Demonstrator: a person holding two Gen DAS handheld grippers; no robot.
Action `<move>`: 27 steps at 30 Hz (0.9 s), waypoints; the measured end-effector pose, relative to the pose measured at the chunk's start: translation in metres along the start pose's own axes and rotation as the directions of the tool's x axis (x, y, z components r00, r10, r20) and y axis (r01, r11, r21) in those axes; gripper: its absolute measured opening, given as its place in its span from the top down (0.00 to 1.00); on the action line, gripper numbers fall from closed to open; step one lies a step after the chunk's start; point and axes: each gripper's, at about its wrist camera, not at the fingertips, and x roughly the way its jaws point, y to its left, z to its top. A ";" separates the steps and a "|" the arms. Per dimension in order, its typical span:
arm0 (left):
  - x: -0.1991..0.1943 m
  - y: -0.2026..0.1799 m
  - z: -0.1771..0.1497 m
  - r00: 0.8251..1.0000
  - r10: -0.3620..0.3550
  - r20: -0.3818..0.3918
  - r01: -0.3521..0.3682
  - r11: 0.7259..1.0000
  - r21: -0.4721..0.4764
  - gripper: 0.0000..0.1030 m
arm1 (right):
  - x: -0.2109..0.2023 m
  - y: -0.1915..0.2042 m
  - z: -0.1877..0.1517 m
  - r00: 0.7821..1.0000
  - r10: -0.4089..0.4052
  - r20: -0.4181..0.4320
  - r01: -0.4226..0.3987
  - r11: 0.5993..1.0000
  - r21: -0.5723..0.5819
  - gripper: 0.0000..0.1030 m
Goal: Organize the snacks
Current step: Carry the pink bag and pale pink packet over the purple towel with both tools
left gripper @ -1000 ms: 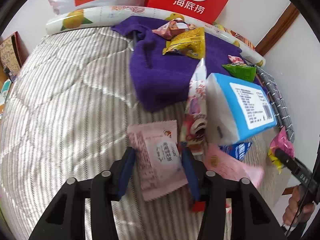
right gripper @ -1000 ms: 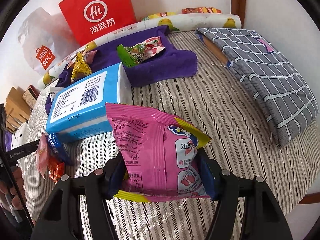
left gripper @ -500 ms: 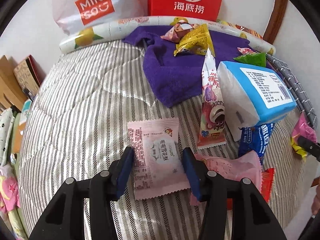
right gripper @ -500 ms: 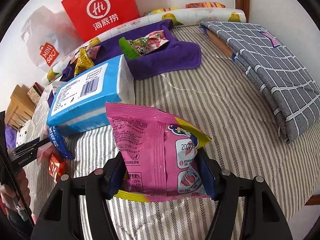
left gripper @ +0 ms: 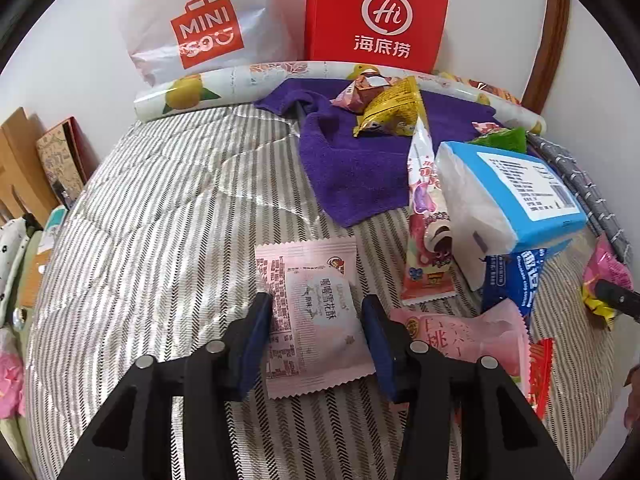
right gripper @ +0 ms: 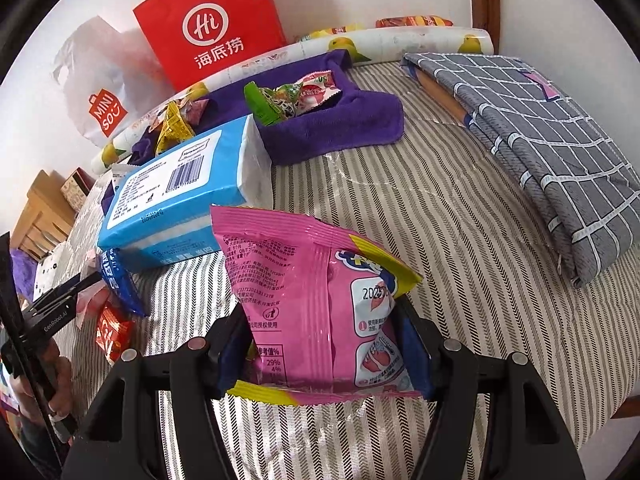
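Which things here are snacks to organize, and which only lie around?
For the job:
- pale pink flat snack packet
- bright pink crinkly snack bag
- yellow foil snack pack

Lying about:
- blue plastic tissue pack
- red paper bag
- grey checked folded cloth

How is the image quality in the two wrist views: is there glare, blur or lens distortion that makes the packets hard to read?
Left wrist view: strong fisheye bending with dark corners; sharp, the pale pink flat snack packet has readable print; glare patches on the clear plastic sheet over the striped bed cover.
Right wrist view: same bending; the shiny magenta snack bag shows mild sheen, its text stays legible.
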 end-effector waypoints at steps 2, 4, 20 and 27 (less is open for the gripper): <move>0.001 -0.003 0.000 1.000 0.017 -0.003 -0.017 1.000 0.011 0.55 | 0.000 0.000 -0.001 1.000 0.000 -0.001 0.000 1.000 0.006 0.36; 0.002 -0.006 0.000 1.000 0.030 -0.006 -0.030 0.999 0.025 0.53 | -0.001 -0.001 -0.001 1.000 0.002 -0.014 -0.002 1.000 0.015 0.37; -0.031 0.009 0.001 0.999 -0.034 0.013 0.035 0.999 -0.035 0.65 | -0.051 0.034 -0.010 0.999 -0.024 0.046 0.029 0.993 -0.117 0.37; -0.065 0.003 0.014 0.994 -0.105 0.028 0.106 0.992 -0.061 0.65 | -0.069 0.050 -0.004 0.995 -0.007 0.098 0.023 0.987 -0.160 0.37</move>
